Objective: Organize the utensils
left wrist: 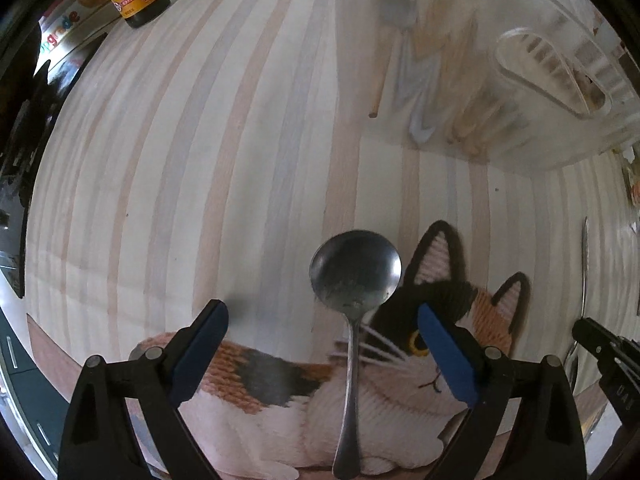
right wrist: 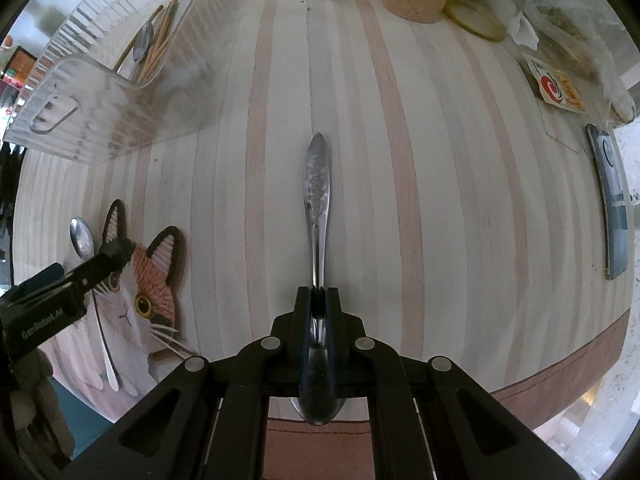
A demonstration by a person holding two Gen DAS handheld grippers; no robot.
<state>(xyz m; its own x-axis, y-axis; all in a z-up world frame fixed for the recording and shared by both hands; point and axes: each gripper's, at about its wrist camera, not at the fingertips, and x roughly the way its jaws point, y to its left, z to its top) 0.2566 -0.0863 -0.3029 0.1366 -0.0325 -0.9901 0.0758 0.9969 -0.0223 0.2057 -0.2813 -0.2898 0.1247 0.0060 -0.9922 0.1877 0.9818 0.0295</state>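
My right gripper (right wrist: 319, 300) is clamped on an embossed spoon (right wrist: 317, 184), pads pinching its neck; the handle runs straight away from me over the striped table (right wrist: 440, 200), bowl tucked under my wrist. My left gripper (left wrist: 324, 344) hangs spread wide, nothing between the blue pads (left wrist: 446, 354), over a round-bowled spoon (left wrist: 354, 280) lying half on the cat mat (left wrist: 400, 408), bowl pointing away towards the clear bin (left wrist: 460, 60). Only the right view shows chopsticks (right wrist: 160, 40) standing clearly in that bin; the left sees them blurred through its wall.
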